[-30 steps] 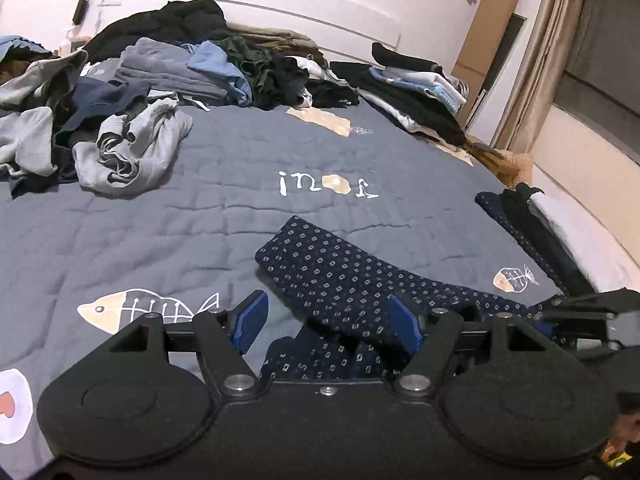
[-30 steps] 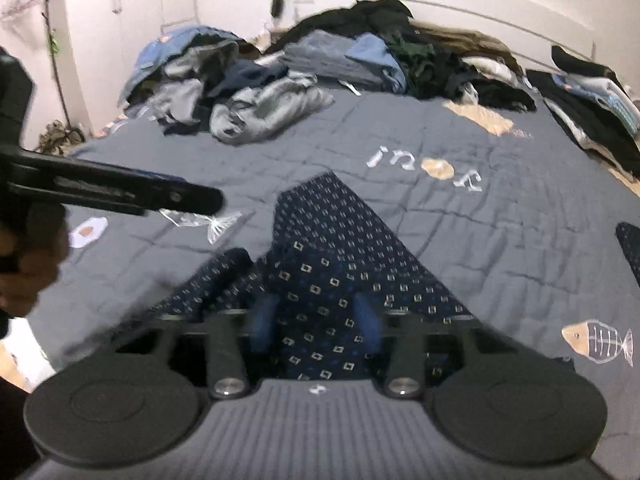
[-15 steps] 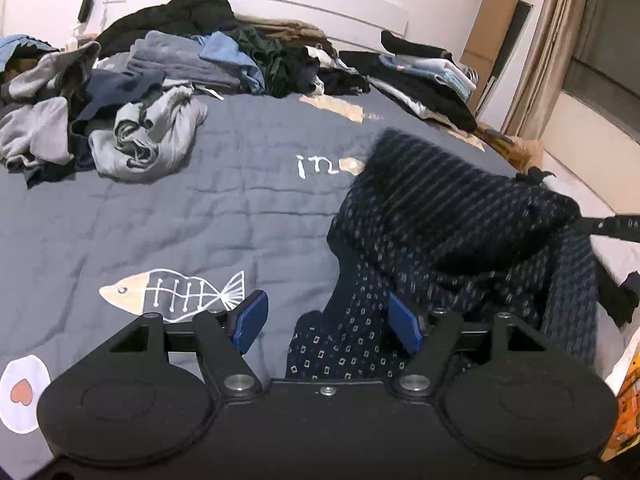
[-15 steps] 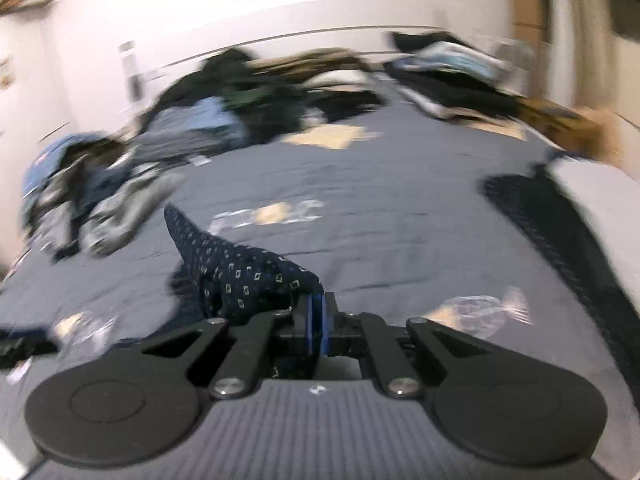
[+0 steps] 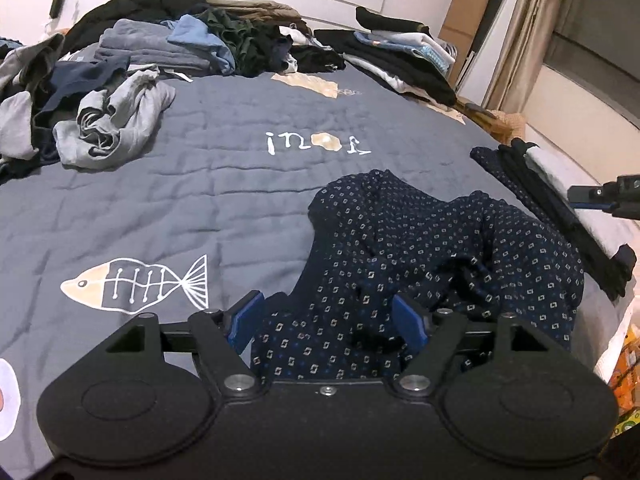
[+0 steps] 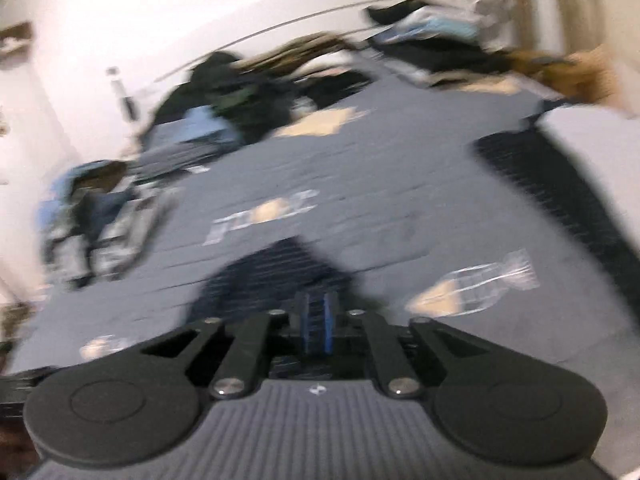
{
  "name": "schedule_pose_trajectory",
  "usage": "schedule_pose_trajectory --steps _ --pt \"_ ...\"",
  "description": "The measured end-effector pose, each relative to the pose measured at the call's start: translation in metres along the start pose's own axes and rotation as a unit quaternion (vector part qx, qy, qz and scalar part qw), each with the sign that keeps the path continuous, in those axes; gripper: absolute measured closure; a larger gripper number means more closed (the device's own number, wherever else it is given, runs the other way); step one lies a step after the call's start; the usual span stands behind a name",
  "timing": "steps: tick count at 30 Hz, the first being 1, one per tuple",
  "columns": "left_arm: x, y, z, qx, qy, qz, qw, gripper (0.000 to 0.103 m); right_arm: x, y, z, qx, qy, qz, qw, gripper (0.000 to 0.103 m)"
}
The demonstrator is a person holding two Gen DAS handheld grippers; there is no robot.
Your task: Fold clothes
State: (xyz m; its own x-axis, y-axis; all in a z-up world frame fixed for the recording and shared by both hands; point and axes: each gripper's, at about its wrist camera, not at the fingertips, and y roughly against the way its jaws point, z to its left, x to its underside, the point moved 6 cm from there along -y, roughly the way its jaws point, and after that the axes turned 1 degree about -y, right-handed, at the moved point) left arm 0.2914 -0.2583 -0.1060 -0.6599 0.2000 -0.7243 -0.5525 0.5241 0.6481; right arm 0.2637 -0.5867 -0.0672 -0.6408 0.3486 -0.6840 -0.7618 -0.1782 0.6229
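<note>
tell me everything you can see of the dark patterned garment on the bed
The patterned garment is soft navy fabric printed with small pale squares. It lies crumpled and partly doubled over on the grey quilt. Its near end sits between the wide-open blue pads of the left hand-held gripper, which do not press it.

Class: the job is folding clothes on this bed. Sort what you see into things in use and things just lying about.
In use: patterned navy garment; left gripper; right gripper.

Lying about: grey crumpled top; clothes heap; folded dark stack.
</note>
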Motion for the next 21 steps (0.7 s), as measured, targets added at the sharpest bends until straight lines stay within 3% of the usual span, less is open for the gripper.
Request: schedule_pose_trajectory --steps 1,4,10,17,18,19,20,21 --pt "-0.001 0.000 -0.001 0.000 0.000 -0.001 1.0000 0.031 0.003 -0.001 0.012 -0.019 0.009 0.004 1.000 0.065" --pt "-0.003 0.001 -0.002 0.000 0.004 -0.007 1.0000 0.028 0.016 -0.005 0.051 -0.048 0.066 0.009 0.997 0.051" --pt "-0.006 0.001 0.000 -0.003 0.014 -0.011 0.9998 0.028 0.049 -0.033 0.110 -0.073 0.148 0.039 0.985 0.049" --pt "-0.005 0.004 0.001 -0.002 0.019 -0.010 0.9998 0.028 0.082 -0.067 0.137 -0.036 0.224 0.076 0.971 0.050" --pt "-0.005 0.004 0.002 -0.002 0.020 -0.010 0.9998 0.028 0.085 -0.071 0.136 -0.028 0.226 0.079 0.971 0.056" --pt "-0.004 0.005 0.002 -0.003 0.019 -0.009 0.9998 0.028 0.088 -0.075 0.135 -0.020 0.228 0.082 0.970 0.076" --pt "-0.003 0.005 0.003 -0.005 0.018 -0.008 0.9998 0.028 0.088 -0.078 0.132 -0.019 0.217 0.085 0.972 0.090" --pt "-0.003 0.005 0.004 -0.006 0.017 -0.007 0.9998 0.028 0.087 -0.080 0.129 -0.019 0.203 0.089 0.975 0.094"
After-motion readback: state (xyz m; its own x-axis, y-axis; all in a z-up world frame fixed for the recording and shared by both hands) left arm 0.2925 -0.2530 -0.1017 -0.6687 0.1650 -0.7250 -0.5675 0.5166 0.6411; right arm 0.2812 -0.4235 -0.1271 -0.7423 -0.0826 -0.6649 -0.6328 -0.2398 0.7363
